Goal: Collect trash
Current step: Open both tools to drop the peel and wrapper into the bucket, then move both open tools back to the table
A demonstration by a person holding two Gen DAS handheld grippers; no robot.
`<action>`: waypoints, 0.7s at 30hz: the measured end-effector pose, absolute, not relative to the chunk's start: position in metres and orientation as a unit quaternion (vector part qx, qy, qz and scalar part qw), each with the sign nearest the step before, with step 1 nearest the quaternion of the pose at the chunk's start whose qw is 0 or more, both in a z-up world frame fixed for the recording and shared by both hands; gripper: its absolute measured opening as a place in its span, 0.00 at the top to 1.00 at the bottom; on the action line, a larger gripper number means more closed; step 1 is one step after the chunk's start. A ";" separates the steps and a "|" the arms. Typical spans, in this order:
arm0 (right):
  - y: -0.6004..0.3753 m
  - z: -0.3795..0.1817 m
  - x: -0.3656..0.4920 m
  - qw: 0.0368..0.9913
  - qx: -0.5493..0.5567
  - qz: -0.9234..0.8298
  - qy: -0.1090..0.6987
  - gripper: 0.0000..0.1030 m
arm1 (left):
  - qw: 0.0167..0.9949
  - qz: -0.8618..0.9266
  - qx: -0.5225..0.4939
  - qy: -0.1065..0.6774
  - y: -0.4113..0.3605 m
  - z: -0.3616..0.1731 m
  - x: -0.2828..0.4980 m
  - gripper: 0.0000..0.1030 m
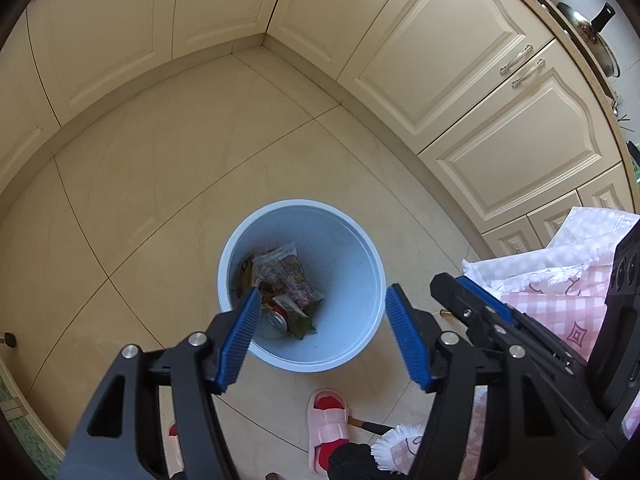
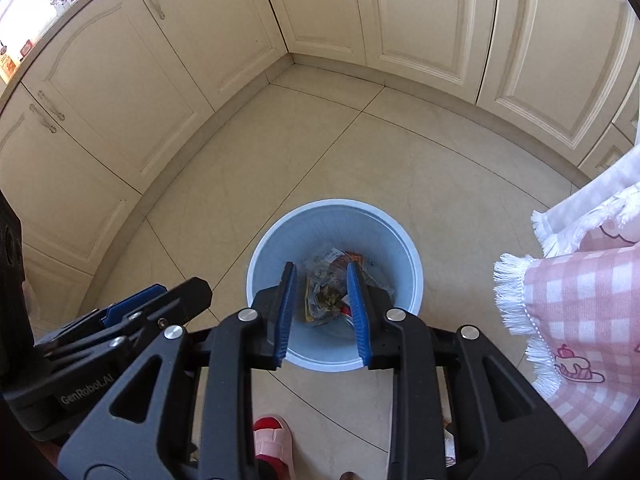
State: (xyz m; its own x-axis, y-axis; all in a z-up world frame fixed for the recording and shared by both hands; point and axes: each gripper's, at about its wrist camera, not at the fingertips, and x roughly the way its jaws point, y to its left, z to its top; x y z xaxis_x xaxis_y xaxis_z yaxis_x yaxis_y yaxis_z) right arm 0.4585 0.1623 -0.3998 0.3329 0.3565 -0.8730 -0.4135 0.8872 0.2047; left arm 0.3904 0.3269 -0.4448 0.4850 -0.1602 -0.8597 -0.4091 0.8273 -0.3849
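A light blue trash bin (image 1: 352, 256) stands on the tiled floor and holds wrappers (image 1: 286, 276), a drink can (image 1: 276, 320) and leafy scraps. My left gripper (image 1: 322, 300) hovers above the bin, open wide and empty. The bin also shows in the right wrist view (image 2: 360, 224), with the trash (image 2: 326, 292) at its bottom. My right gripper (image 2: 322, 276) is above the bin, jaws partly apart with nothing between them. Each gripper appears at the edge of the other's view.
Cream kitchen cabinets (image 1: 460, 52) wrap the corner behind the bin. A pink checked cloth with white fringe (image 2: 580, 304) hangs at the right. A foot in a pink slipper (image 1: 326, 424) stands just below the bin. Pots (image 1: 596, 36) sit on the counter.
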 end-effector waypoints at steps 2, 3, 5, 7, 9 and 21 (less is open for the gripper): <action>0.162 -0.399 0.456 0.816 -0.031 0.235 0.527 0.74 | 0.814 0.076 -0.284 0.501 0.327 -0.444 0.390 0.38; 0.162 -0.399 0.455 0.816 -0.032 0.235 0.527 0.74 | 0.815 0.075 -0.284 0.500 0.327 -0.443 0.389 0.38; 0.161 -0.395 0.452 0.818 -0.034 0.232 0.526 0.74 | 0.815 0.075 -0.284 0.499 0.326 -0.441 0.387 0.38; 0.157 -0.386 0.447 0.821 -0.037 0.230 0.521 0.74 | 0.818 0.074 -0.287 0.493 0.326 -0.436 0.384 0.38; 0.153 -0.373 0.442 0.825 -0.041 0.229 0.515 0.73 | 0.822 0.072 -0.288 0.485 0.325 -0.429 0.380 0.38; 0.082 -0.206 0.359 0.897 -0.046 0.221 0.379 0.58 | 0.883 0.011 -0.248 0.399 0.269 -0.304 0.303 0.38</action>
